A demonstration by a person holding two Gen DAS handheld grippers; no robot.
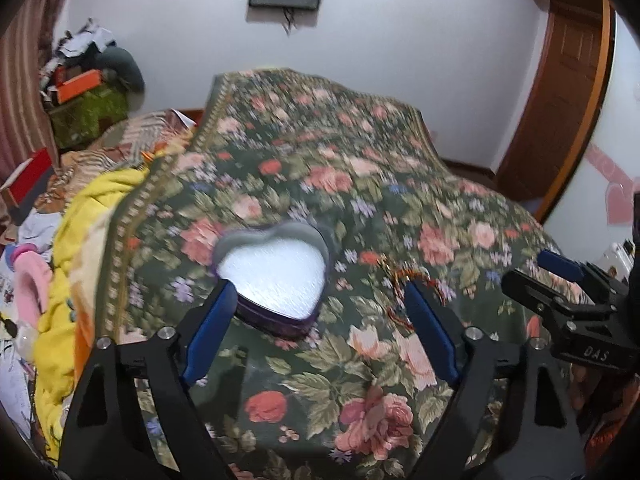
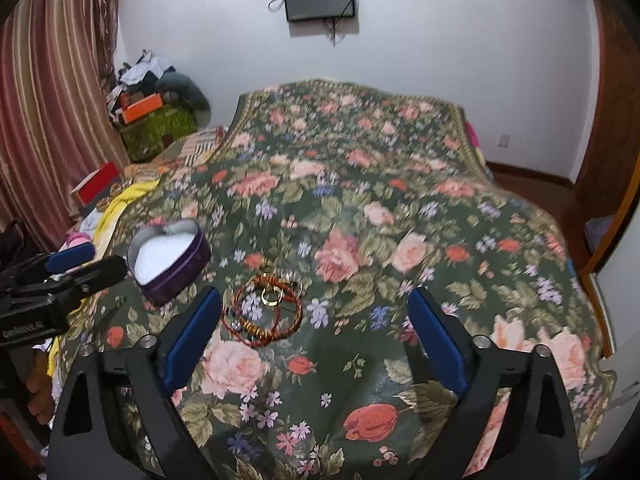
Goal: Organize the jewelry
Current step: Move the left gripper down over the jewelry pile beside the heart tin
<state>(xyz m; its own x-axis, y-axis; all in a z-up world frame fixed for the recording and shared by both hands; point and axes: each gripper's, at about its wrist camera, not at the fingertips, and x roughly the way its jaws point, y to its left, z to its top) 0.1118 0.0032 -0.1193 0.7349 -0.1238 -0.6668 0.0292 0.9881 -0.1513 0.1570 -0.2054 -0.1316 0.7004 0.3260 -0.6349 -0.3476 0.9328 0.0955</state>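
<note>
- Plainly, both pairs of fingers are spread wide and hold nothing: the left gripper (image 1: 320, 320) hangs over the bed with the heart-shaped tin (image 1: 274, 276) just past and touching the line of its left finger (image 1: 208, 336), and the right gripper (image 2: 316, 340) hovers with the jewelry pile (image 2: 266, 312) lying just inside its left finger (image 2: 190, 340).
- Between the two, the pile sits on the floral bedspread (image 2: 400, 208), close beside the tin but apart from it.
- Likely handling: the red-and-gold thread bracelets (image 2: 256, 328) look light, soft and limp, apt to tangle and drag neighbours along; pinching one loop at its outer edge seems safest.
- By contrast, the gold ring (image 2: 271, 297) looks small, hard and slippery, sinking a little into the cloth; a grip across its band would suit.
- Meanwhile the tin is stiff and light, open, with a white lining; it may slide if nudged.
- Count: one tin, one clear ring, several bracelets, exact number unclear; further small gold pieces behind are too blurred to tell.
</note>
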